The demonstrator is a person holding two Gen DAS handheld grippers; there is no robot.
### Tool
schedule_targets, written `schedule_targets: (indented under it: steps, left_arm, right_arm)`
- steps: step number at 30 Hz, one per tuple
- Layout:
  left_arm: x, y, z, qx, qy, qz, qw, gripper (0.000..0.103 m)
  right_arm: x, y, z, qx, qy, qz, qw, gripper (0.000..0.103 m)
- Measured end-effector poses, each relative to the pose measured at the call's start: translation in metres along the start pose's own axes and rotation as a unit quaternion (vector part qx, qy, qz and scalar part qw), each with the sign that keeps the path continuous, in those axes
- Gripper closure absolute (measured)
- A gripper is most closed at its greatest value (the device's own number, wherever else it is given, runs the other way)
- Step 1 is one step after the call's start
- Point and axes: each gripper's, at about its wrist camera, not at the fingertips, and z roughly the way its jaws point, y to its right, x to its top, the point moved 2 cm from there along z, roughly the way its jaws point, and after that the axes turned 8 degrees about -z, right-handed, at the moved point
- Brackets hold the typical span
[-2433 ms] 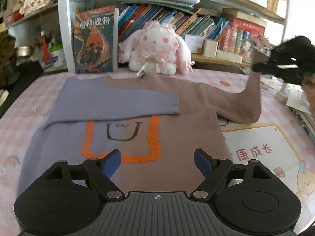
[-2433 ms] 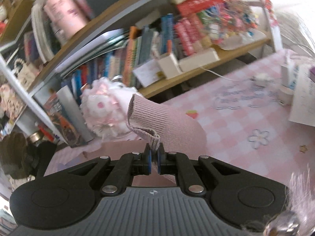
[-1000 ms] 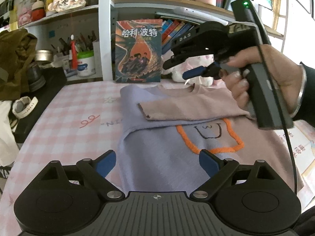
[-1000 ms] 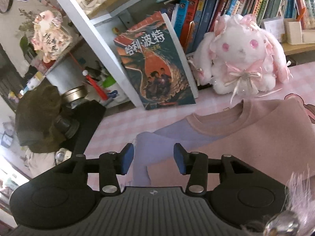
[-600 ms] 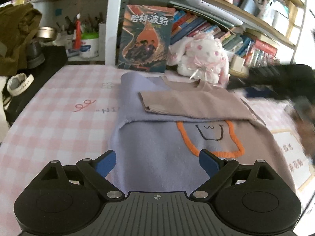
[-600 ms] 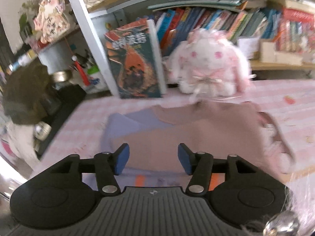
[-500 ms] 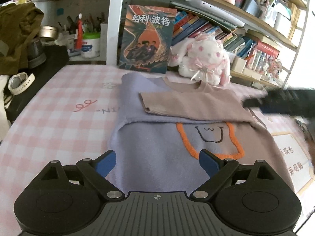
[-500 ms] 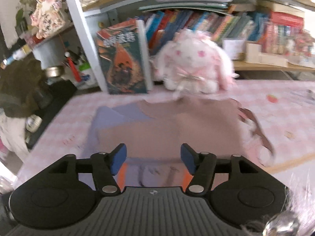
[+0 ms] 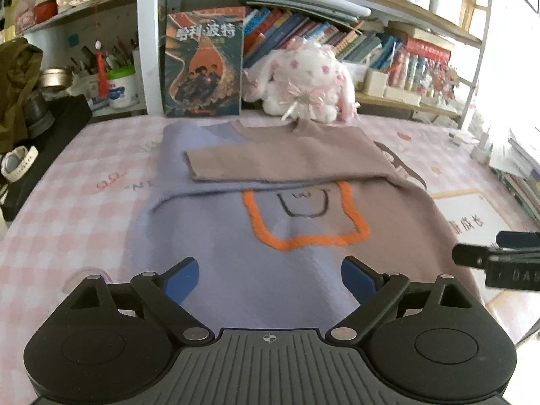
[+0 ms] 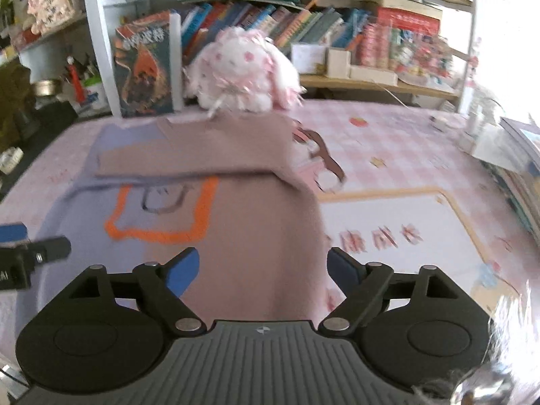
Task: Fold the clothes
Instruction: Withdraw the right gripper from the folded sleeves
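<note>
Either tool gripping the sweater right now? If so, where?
Nothing is held. The left tool and the right tool are both open above the sweater's lower part, with no fabric between their fingers.

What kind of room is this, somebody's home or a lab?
Most likely a home, perhaps a bedroom or study. Crowded shelves of colourful books line the back, a fluffy white-and-pink plush rabbit sits below them, and a two-tone lilac and dusty-pink sweater lies on a pink checked cloth.

Black ribbed hand-held gripper [image 9: 269, 278] bodies, blue finger pads [image 9: 180, 278], silver screws, round side discs.
</note>
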Motion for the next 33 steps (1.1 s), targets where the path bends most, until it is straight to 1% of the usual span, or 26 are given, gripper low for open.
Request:
schedule_targets:
  steps: [7, 10, 15, 18, 20, 25, 29, 33]
  left_arm:
    - [-0.027, 0.024, -0.017, 0.008, -0.011, -0.001, 0.9999, 0.009]
    - [-0.043, 0.032, -0.027, 0.017, -0.018, 0.003, 0.9997, 0.009]
    - [-0.066, 0.036, -0.043, 0.050, -0.016, 0.013, 0.9985, 0.009]
    - [-0.076, 0.033, -0.050, 0.065, -0.020, 0.013, 0.9976, 0.009]
    - [-0.080, 0.030, -0.053, 0.070, -0.027, 0.005, 0.9972, 0.009]
    - [-0.087, 0.020, -0.054, 0.067, -0.050, -0.003, 0.9965, 0.009]
    - [-0.088, 0.008, -0.056, 0.067, -0.048, -0.027, 0.9962, 0.010]
    - [-0.084, -0.012, -0.055, 0.082, -0.042, -0.050, 0.9945, 0.011]
  right_arm:
    - [-0.036, 0.021, -0.020, -0.014, -0.022, -0.001, 1.000, 0.017]
    - [-0.051, 0.026, -0.030, -0.008, -0.026, 0.000, 1.000, 0.017]
    - [-0.071, 0.030, -0.044, 0.006, -0.030, 0.000, 1.000, 0.017]
    - [-0.079, 0.029, -0.048, 0.014, -0.034, -0.001, 0.999, 0.017]
    - [-0.084, 0.029, -0.051, 0.019, -0.037, -0.002, 0.999, 0.017]
    - [-0.089, 0.030, -0.055, 0.024, -0.035, 0.002, 0.999, 0.017]
    - [-0.094, 0.033, -0.053, 0.024, -0.043, 0.017, 0.999, 0.017]
    - [-0.096, 0.036, -0.050, 0.026, -0.046, 0.034, 0.998, 0.017]
